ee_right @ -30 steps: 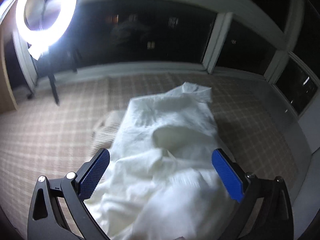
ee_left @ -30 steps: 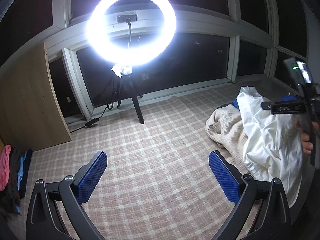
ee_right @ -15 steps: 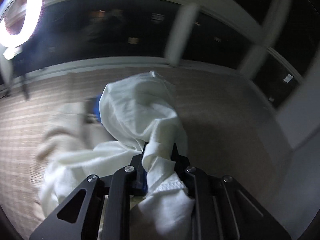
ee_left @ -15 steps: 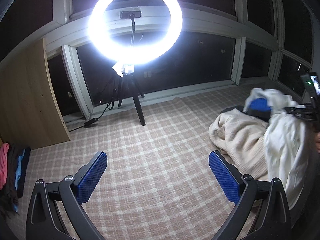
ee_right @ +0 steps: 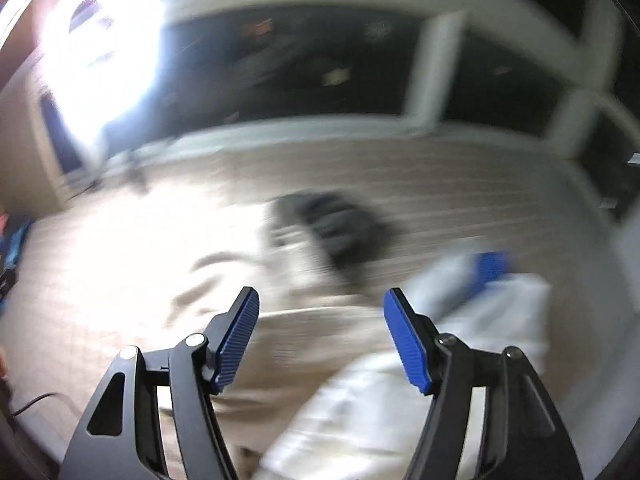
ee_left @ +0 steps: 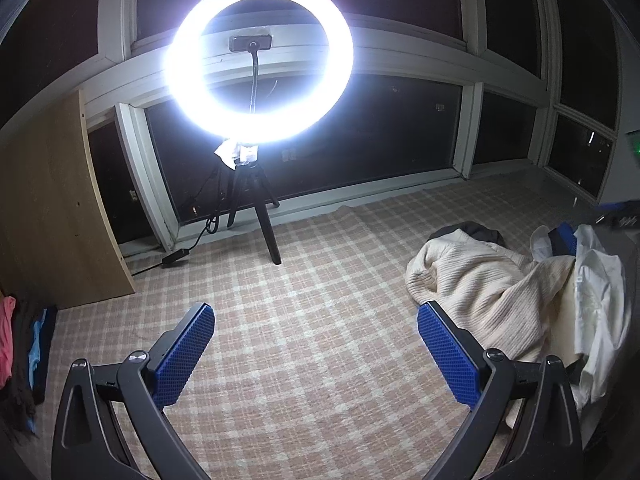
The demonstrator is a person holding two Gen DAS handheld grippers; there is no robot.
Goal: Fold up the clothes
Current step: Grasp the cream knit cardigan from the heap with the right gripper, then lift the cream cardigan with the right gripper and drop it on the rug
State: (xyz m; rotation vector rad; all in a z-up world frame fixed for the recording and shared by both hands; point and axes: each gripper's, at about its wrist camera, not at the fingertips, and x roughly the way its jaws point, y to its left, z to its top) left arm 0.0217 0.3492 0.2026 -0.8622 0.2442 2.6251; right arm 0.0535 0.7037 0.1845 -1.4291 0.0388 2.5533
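A cream ribbed sweater [ee_left: 480, 288] lies crumpled on the plaid carpet [ee_left: 304, 280] at the right. A white garment [ee_left: 600, 304] is heaped against its right side, beside a blue piece [ee_left: 566, 236] and a dark garment [ee_left: 476, 232] behind. My left gripper [ee_left: 314, 316] hovers open over bare carpet, left of the sweater, holding nothing. The right wrist view is motion-blurred. In it my right gripper [ee_right: 322, 300] is open and empty above the cream sweater [ee_right: 304, 344]. The white garment [ee_right: 400, 400] lies lower right and the dark garment [ee_right: 336, 224] further back.
A lit ring light [ee_left: 260, 68] on a black tripod [ee_left: 268, 236] stands by the dark windows, its cable trailing left. A wooden board [ee_left: 52, 216] leans at the left. Pink, blue and dark clothes [ee_left: 16, 352] lie at the left edge.
Half a second ago my right gripper was shut on the lifted white garment. It has since opened and swung left, and the garment lies dropped on the pile. The left gripper stayed open.
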